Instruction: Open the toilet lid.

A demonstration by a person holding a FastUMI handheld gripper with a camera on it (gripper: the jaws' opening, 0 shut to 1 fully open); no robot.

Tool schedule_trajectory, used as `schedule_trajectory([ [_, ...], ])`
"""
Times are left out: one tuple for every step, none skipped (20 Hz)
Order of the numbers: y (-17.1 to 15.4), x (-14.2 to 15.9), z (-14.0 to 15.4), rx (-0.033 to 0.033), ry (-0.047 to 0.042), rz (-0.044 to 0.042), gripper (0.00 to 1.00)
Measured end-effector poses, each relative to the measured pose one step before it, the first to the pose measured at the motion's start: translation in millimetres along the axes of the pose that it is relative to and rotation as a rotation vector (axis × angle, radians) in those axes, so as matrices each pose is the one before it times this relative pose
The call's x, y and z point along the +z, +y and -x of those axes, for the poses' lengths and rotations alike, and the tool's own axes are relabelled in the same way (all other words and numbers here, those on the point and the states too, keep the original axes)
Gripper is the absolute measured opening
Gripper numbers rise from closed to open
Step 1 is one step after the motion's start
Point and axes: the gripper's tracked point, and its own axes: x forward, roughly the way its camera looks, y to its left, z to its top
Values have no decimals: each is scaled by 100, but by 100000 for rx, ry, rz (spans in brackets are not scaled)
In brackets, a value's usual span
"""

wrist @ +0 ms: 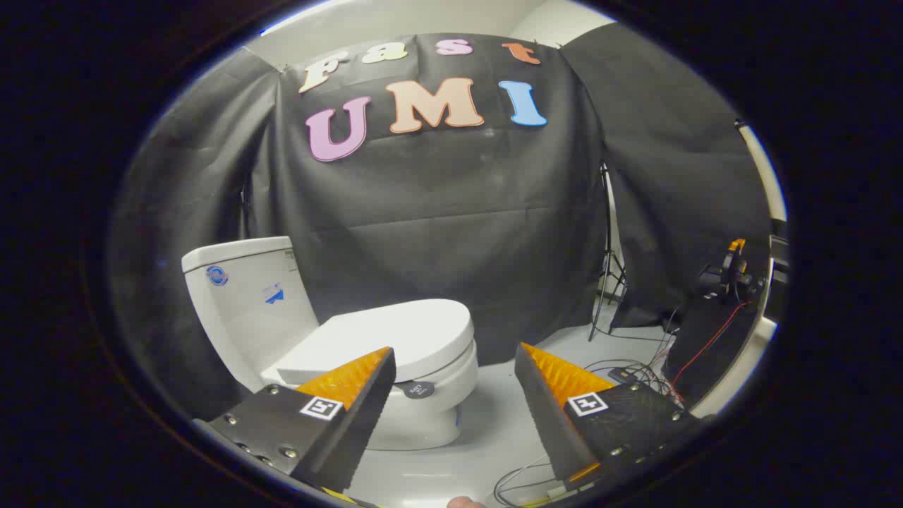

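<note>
Nearest the camera, the gripper (453,363) stands released, its two wedge-shaped fingers (356,395) spread wide at the bottom of the frame and grasping nothing. Each finger narrows to a point and carries a ridged, ribbed pad on its inner face, with a small square marker on the textured plate behind it.

Beyond the left finger, in the lower left of the frame, sits the toilet (423,416), a smooth, glossy white ceramic body with rounded sides. Its toilet lid (384,339) lies flat and closed over the seat, a broad, slightly domed oval of hard plastic with a rounded front lip that overhangs the bowl. Behind it rises the boxy tank (243,303), which bears two small stickers. A small dark round tag (419,389) hangs at the front of the bowl under the rim.

By these signs the task is at its start: the approach is in hand and the lid is untouched. The next move likely calls for bringing the fingers forward and leftward to the lid's front lip, getting one fingertip under the overhang or pinching the edge, then swinging it up toward the tank. The smooth lid may slip on the pads.

Loose cables (635,370) trail across the pale floor (494,423) at lower right, near a thin light stand (608,268).
</note>
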Motion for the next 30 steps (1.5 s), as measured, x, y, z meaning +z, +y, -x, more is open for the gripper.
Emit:
schedule_trajectory([
  [25,4,-42,-84,38,40,100],
  [-29,-57,-8,-58,148,84,100],
  [30,-100,-85,-40,169,43,100],
  [0,-53,-75,-52,218,-108,100],
  [-31,-95,-38,-154,175,-198,100],
  [74,23,-139,-95,203,-338,100],
  [187,-39,-120,296,455,-480,100],
  [322,53,-43,613,126,-345,100],
  [124,20,-180,27,346,-444,100],
  [289,31,-215,329,1056,-146,100],
  [356,41,-246,400,813,-492,100],
  [438,366,-131,875,61,-668,100],
  [335,269,-116,555,-46,56,100],
  [221,13,-272,308,327,820,100],
  [150,-188,-347,447,20,904,100],
  [-177,-49,-276,-822,551,22,100],
  [-233,-284,-321,-736,818,-1572,100],
  [-13,-149,-385,-811,904,-2385,100],
  [-80,-572,-505,-1473,2209,-1816,100],
  [199,-775,-527,-80,3168,-1638,100],
  [388,-680,-551,-70,3005,-1931,100],
  [324,-460,-503,384,2846,-1692,100],
  [352,-430,-642,330,2707,-1424,100],
  [382,-355,-601,627,2408,-1560,100],
  [267,-297,-437,784,2416,-1937,100],
  [273,-265,-379,731,2673,-2462,100],
  [16,-475,-314,-197,3172,-2865,100],
  [-69,-254,-234,-699,2817,-3241,100],
  [143,-76,-489,313,2212,-4482,100],
  [104,-51,-150,587,2093,-5274,100],
])
